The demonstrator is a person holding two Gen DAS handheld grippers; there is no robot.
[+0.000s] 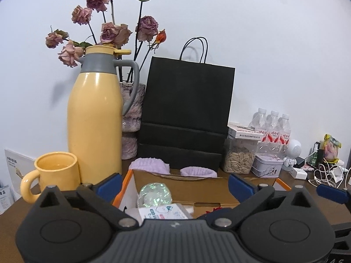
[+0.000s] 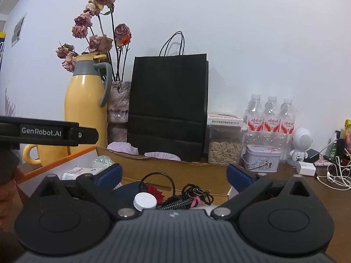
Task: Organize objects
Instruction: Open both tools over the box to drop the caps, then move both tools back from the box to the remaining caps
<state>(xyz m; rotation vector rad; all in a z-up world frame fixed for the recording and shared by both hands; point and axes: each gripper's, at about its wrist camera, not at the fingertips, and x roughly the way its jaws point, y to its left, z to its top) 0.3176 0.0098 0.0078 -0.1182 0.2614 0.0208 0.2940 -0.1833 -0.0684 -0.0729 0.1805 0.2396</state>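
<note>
Both grippers hovered over an open cardboard box, the left gripper and right gripper each with fingers spread wide, holding nothing. Gripper bodies hid much of the box's contents: a shiny ball, white cap and tangled cables showed partly.

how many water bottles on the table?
3 water bottles, upright in a row against the wall, right of the seed jar: left, middle, right. More could be hidden behind them.
</note>
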